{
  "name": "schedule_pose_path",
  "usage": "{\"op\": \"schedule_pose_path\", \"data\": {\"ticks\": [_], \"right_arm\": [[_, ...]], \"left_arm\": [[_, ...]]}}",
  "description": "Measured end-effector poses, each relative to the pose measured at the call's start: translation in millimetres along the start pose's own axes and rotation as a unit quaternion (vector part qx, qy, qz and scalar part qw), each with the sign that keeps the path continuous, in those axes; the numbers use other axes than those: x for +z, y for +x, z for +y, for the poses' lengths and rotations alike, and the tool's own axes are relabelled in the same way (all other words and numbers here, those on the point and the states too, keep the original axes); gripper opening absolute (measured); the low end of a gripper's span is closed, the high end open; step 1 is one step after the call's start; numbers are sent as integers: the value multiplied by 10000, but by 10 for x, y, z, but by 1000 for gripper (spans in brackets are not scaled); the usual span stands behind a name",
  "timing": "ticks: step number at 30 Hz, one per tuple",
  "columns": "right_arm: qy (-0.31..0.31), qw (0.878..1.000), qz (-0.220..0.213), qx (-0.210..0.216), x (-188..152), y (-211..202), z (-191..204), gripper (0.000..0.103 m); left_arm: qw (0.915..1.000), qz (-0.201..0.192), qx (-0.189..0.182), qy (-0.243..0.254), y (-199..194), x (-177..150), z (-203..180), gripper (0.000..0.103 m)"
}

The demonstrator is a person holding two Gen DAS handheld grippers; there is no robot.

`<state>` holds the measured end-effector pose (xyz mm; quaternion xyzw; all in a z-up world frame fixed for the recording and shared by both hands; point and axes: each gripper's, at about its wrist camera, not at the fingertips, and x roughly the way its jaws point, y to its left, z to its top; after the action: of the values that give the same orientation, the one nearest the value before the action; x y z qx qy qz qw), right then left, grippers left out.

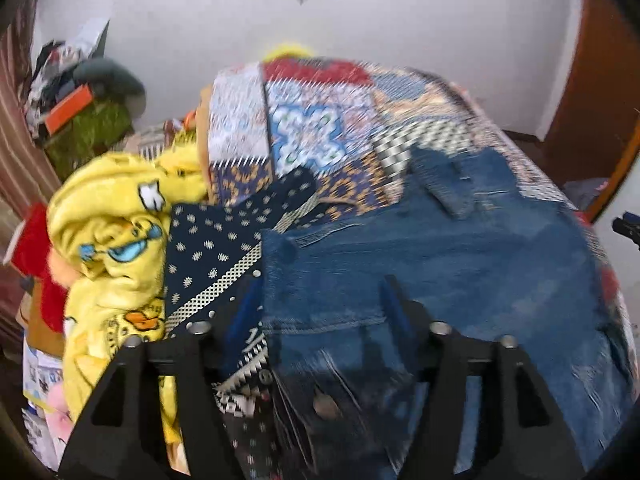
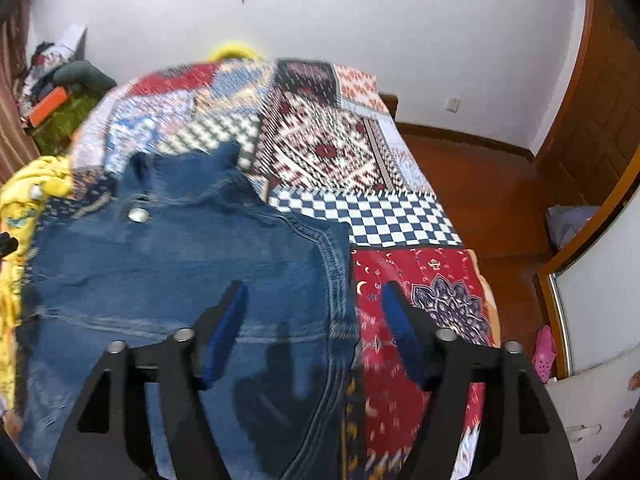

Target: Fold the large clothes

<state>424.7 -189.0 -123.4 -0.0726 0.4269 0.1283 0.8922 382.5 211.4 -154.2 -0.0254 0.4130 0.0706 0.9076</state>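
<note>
A blue denim jacket lies spread on the patchwork bedspread; in the right wrist view the jacket shows its collar and a metal button. My left gripper is open, hovering over the jacket's left edge, with nothing between its blue-padded fingers. My right gripper is open above the jacket's right seam, where denim meets the red patch of the bedspread. Its fingers hold nothing.
A dark dotted cloth and a yellow cartoon blanket lie left of the jacket. Clutter is piled in the far left corner. Wooden floor, a door and a white cabinet are to the right of the bed.
</note>
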Motion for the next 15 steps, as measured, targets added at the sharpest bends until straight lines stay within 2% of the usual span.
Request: {"op": "schedule_pose_path", "data": {"ticks": [1, 5, 9, 15], "right_arm": [[-27, 10000, -76, 49, -24, -126, 23, 72], [-114, 9992, -314, 214, -142, -564, 109, 82], [-185, 9982, -459, 340, -367, -911, 160, 82], [-394, 9983, -329, 287, -831, -1137, 142, 82]], "left_arm": [[10000, -46, -19, 42, -116, -13, -34, 78], [9996, -217, -170, 110, -588, -131, -154, 88], [9989, -324, -292, 149, -931, -362, -197, 90], [9990, -28, -455, -23, -1089, -851, -122, 90]]}}
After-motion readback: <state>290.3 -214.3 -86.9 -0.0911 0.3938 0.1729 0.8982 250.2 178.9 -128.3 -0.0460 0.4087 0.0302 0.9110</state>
